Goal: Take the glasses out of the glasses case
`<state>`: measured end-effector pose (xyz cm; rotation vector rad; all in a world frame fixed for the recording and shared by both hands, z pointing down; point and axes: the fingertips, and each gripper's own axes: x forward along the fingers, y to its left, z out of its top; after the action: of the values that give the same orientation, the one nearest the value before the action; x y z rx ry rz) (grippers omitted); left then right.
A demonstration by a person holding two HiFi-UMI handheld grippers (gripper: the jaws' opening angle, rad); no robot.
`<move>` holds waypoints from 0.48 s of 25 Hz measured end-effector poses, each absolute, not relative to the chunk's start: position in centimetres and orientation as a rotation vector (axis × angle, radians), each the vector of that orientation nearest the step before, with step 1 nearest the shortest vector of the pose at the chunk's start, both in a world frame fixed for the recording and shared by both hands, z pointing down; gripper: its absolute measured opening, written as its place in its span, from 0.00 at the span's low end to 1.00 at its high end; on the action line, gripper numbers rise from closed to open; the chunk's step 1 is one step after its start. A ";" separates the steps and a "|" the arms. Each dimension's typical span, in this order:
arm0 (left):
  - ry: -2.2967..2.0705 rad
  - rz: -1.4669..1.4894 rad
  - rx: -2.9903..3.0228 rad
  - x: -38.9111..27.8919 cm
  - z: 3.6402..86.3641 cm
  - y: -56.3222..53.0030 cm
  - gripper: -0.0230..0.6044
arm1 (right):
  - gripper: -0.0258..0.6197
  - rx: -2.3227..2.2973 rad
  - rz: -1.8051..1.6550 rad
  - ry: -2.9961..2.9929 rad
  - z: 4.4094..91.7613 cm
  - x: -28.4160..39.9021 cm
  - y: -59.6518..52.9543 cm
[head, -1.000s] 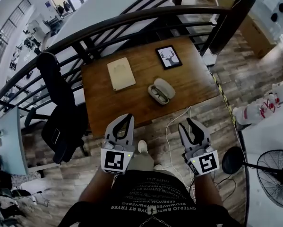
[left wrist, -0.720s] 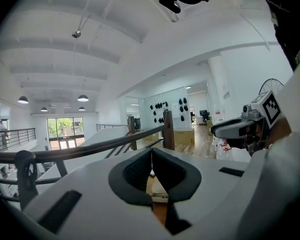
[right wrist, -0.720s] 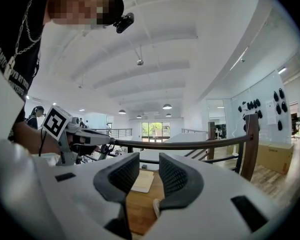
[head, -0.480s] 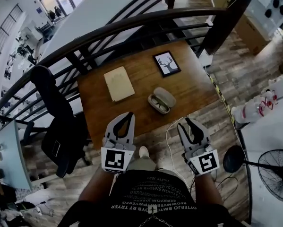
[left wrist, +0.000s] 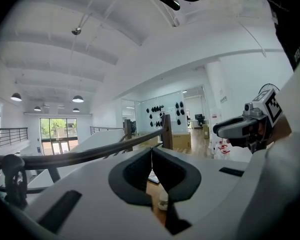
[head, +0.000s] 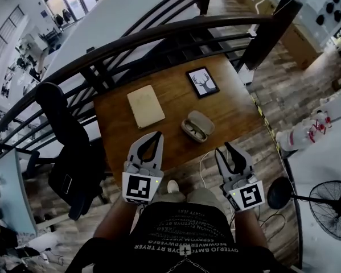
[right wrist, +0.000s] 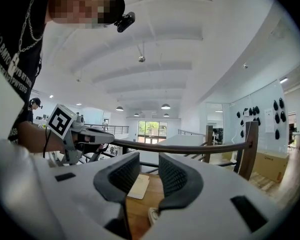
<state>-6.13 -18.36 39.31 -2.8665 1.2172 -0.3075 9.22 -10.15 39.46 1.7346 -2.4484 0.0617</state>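
Note:
An open grey glasses case (head: 196,125) lies on the brown wooden table (head: 233,110), with the glasses in its nearer half. The case shows small between the jaws in the left gripper view (left wrist: 163,200) and at the bottom of the right gripper view (right wrist: 152,216). My left gripper (head: 157,135) hovers at the table's near edge, left of the case, its jaws touching at the tips with nothing between them. My right gripper (head: 225,148) is held off the table's near right corner, jaws slightly apart and empty.
A beige notebook (head: 147,106) lies left of the case and a framed deer picture (head: 202,82) behind it. A dark railing (head: 159,36) curves behind the table. A black office chair (head: 68,141) stands to the left, a white cable (head: 203,162) hangs at the near edge, and a fan (head: 329,201) stands to the right.
Both grippers have come a little closer to the table; the left one now reaches its near edge. The case has not moved on the table.

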 end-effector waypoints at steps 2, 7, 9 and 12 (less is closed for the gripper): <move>1.226 -0.318 -2.871 -6.6 39.6 -18.5 0.08 | 0.22 1.728 0.062 -2.442 39.5 9.1 -10.1; 1.232 -0.346 -2.869 -7.0 40.3 -18.9 0.08 | 0.22 1.724 0.059 -2.433 39.6 9.3 -10.3; 1.227 -0.330 -2.880 -6.6 40.3 -19.0 0.08 | 0.22 1.740 0.045 -2.433 39.6 9.7 -10.6; 1.226 -0.316 -2.877 -6.2 39.5 -19.4 0.08 | 0.21 1.749 0.044 -2.430 39.6 10.2 -11.1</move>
<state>-6.24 -19.38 39.48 -2.8765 1.2264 -0.3158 10.21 -11.11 39.59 1.7494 -2.4296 0.0444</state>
